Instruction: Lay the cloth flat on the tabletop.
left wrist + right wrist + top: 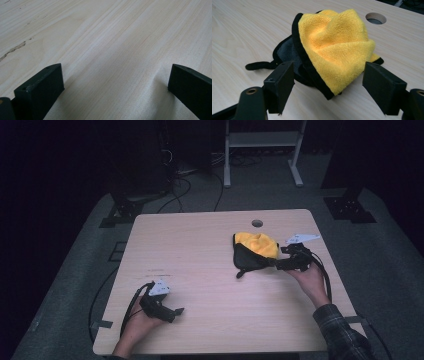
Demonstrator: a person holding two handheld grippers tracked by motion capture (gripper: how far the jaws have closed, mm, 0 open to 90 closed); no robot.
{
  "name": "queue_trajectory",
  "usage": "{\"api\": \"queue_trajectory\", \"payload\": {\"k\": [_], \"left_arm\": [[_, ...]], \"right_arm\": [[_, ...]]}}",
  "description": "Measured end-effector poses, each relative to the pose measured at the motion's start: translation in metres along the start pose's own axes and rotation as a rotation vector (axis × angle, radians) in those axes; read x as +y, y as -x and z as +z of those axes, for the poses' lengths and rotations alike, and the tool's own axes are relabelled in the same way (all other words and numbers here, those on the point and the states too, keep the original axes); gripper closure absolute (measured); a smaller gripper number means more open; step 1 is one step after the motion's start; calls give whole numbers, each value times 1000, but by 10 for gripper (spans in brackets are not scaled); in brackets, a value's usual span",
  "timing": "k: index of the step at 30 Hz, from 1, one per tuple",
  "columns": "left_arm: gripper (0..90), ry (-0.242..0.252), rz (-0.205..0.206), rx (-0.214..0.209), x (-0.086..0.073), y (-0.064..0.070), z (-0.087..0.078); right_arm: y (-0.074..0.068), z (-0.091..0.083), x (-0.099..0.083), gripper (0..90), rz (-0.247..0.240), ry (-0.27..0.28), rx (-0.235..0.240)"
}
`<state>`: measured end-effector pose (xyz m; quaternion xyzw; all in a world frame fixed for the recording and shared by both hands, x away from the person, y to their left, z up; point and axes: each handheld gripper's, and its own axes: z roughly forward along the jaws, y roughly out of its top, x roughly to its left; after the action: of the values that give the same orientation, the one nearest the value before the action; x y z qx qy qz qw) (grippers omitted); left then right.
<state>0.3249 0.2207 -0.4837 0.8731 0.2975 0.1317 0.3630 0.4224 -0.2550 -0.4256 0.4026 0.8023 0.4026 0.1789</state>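
A crumpled cloth [256, 246], yellow fleece with a black border and dark grey underside, lies right of centre on the pale wooden table [200, 245]. My right gripper [274, 263] is at its near right edge, held by a hand in a plaid sleeve. In the right gripper view the cloth [337, 45] bulges up just ahead, its near corner lying between the jaws of the right gripper [328, 75], which stand open and apart from it. My left gripper [177, 312] rests near the table's front left, open over bare wood [116, 77].
A round cable hole [257, 223] sits in the table behind the cloth, also seen in the right gripper view [375, 18]. Beyond the table, cables [175, 190], a white frame's legs [227, 175] and dark stand bases [350, 207] are on the grey floor.
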Motion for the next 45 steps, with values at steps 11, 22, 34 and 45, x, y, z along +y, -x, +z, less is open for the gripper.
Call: {"api": "queue_trajectory", "payload": {"k": [11,22,34,45], "left_arm": [[0,0,-1,1,0,0,0],[0,1,-1,1,0,0,0],[0,1,0,2,0,0,0],[0,3,-2,2,0,0,0]], "right_arm": [[-12,24,9,326,-57,13,10],[-17,29,8,822,-137,13,-6],[-19,-2,26,861,-80,114,57],[-35,-30,43,867,-92,187,113]]}}
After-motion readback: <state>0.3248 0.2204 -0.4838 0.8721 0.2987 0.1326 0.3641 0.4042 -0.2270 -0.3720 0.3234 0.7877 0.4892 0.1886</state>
